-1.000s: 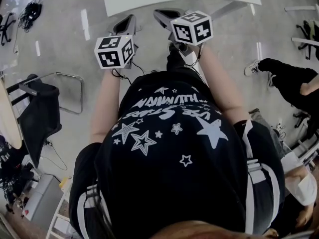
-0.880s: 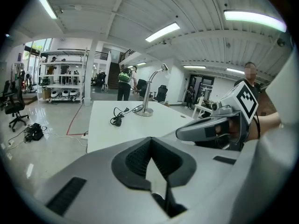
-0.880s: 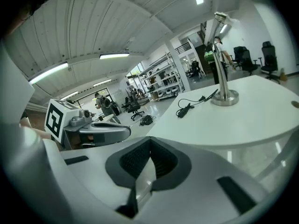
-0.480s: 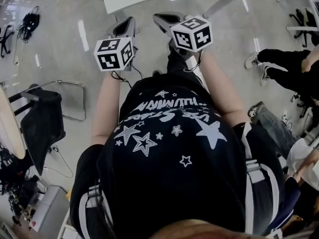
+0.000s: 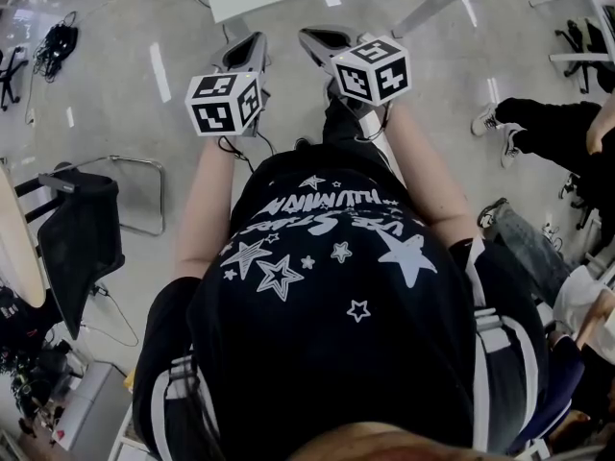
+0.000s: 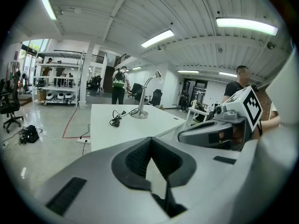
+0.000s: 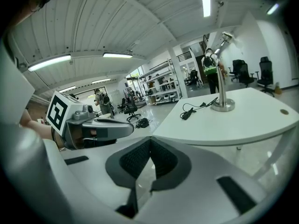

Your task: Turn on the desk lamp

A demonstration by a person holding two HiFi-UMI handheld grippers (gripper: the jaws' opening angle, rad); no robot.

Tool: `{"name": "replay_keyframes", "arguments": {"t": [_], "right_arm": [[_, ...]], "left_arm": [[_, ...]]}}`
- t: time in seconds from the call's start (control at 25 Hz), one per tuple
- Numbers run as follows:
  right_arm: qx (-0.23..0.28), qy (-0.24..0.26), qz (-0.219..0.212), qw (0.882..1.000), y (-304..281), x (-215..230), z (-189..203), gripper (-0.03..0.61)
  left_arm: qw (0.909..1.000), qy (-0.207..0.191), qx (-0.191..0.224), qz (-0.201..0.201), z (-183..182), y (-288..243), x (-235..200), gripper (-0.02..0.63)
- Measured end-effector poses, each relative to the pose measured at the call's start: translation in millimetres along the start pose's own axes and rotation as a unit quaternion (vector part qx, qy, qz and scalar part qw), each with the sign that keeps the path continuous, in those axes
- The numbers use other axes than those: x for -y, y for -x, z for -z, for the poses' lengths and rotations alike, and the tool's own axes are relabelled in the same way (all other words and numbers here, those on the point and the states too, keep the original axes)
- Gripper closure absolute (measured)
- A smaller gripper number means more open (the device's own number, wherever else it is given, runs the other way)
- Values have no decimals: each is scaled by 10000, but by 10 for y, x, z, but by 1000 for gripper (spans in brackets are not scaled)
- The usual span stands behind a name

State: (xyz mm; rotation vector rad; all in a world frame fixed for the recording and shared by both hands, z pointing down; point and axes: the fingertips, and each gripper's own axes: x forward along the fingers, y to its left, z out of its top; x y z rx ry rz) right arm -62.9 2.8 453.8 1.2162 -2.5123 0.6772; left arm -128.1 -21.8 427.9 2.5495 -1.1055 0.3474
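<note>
The desk lamp (image 6: 144, 96) is a silver gooseneck on a round base, standing far back on the white table (image 6: 122, 129). Its black cable with an inline switch (image 6: 115, 121) lies beside the base. In the right gripper view the lamp (image 7: 221, 73) and its cable (image 7: 190, 111) sit on the table (image 7: 243, 122) at the right. My left gripper (image 6: 150, 140) is shut and empty, well short of the table. My right gripper (image 7: 150, 141) is shut and empty too. From above, the left gripper (image 5: 247, 44) and right gripper (image 5: 318, 36) are side by side before the table edge (image 5: 288, 3).
A black chair (image 5: 82, 238) stands at my left and a seated person's legs (image 5: 543, 133) stretch out at my right. Cables (image 5: 53, 38) lie on the floor at the far left. Beyond the table are a standing person (image 6: 118, 84), office chairs and shelves (image 6: 58, 83).
The head view has shifted slightly and the table edge sits a little higher in it. Both grippers stay shut, held side by side before the table.
</note>
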Motion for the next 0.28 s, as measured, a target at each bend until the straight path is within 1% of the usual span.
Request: {"name": "replay_keyframes", "arguments": {"t": [0.28], "right_arm": [[154,89,78,9998,-70,-63,-129,574]], "left_arm": [[10000,21,17,-24,-42,60,-122,604]]}}
